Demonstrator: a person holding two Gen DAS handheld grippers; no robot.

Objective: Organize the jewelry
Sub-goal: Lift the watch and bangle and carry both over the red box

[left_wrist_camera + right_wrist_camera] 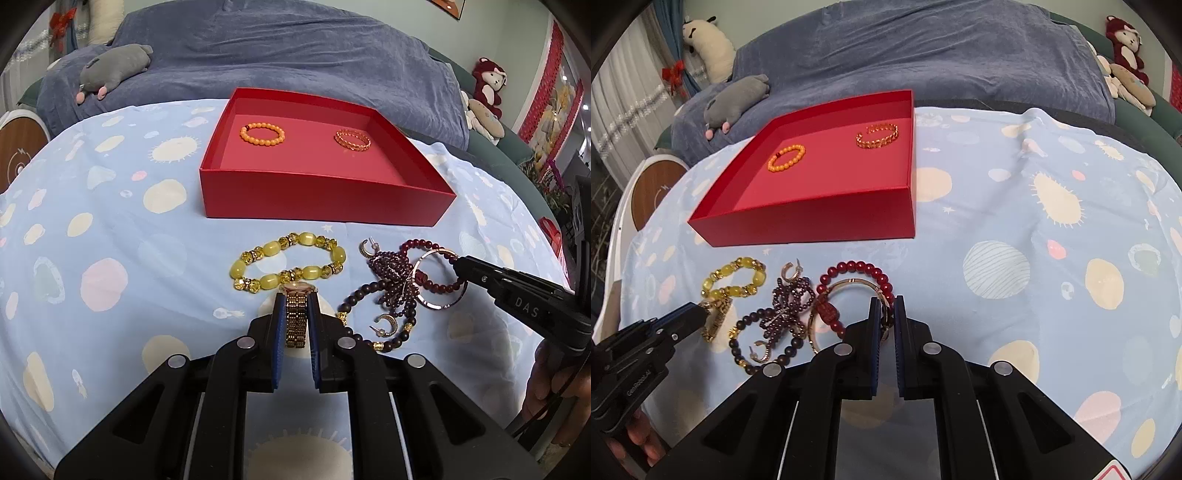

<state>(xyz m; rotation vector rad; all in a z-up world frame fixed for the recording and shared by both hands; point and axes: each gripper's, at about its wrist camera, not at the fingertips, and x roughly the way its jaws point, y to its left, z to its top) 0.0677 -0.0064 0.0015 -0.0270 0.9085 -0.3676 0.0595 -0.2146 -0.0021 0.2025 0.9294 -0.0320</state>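
Left wrist view: left gripper (pixel 296 314) was clamped on a gold link watch (pixel 296 316) at lower centre, lifted clear of the tangle, likely for transfer. Right gripper (pixel 461 267), at right, was closed on the rim of a thin gold bangle (pixel 430 258), pinched edgewise so it could be drawn off the dark red bead bracelet (pixel 857 267) beneath. Red box (pixel 321 195), upper centre on the table (pixel 110 221), held an orange bead bracelet (pixel 262 133) and a gold chain bangle (pixel 352 139), spaced apart. Yellow bead bracelet (pixel 291 260), purple bead cluster (pixel 393 280) and crescent earrings (pixel 386 325) remained unsorted below it.
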